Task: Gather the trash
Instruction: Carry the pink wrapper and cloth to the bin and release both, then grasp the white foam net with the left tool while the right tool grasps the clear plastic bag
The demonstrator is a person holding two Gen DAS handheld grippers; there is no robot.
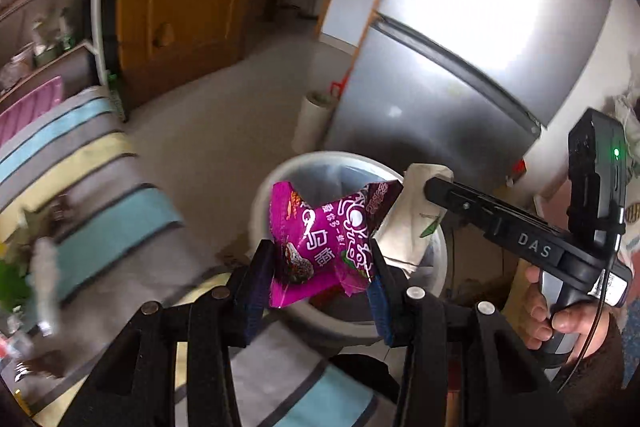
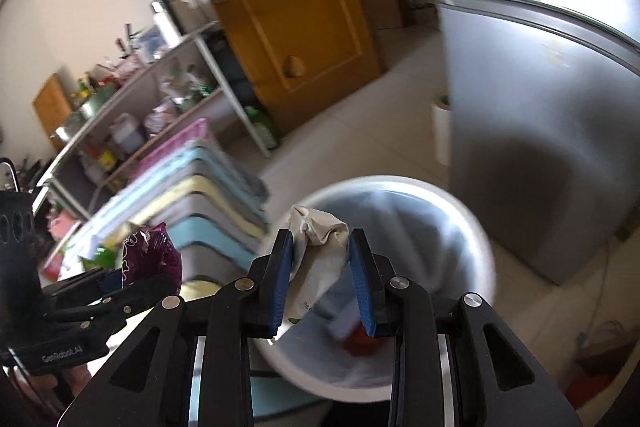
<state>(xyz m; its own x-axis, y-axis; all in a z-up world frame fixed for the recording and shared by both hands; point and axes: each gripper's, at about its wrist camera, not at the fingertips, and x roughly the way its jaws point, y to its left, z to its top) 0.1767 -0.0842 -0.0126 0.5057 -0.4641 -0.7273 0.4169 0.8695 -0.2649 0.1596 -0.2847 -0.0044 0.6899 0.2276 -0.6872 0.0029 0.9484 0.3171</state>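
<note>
**Both grippers loaded, positioned at the bin for release**

Step in hand: delivery of 2 pieces of trash to the bin. The left gripper (image 1: 320, 263) is pinching a crumpled purple snack wrapper (image 1: 320, 239) between its blue pads. The right gripper (image 2: 320, 267) is pinching a crumpled white packet (image 2: 320, 251) the same way. Both items hang over the near part of the white trash bin (image 2: 472, 227), which stands on the floor just beside the grey fridge (image 1: 460, 59), to its left.

Next move, as judged: each item appears to sit over the bin's opening, so the jaws need only spread; the light wrappers could cling to a pad or drift onto the rim.

Limits of view:
- Background is motion-blurred; items on the shelf rack (image 2: 160, 99) cannot be identified.
- Bin contents are indistinct: a red patch and pale shapes only.
- The striped cloth (image 1: 80, 163) at left hides whatever lies beneath it.
</note>
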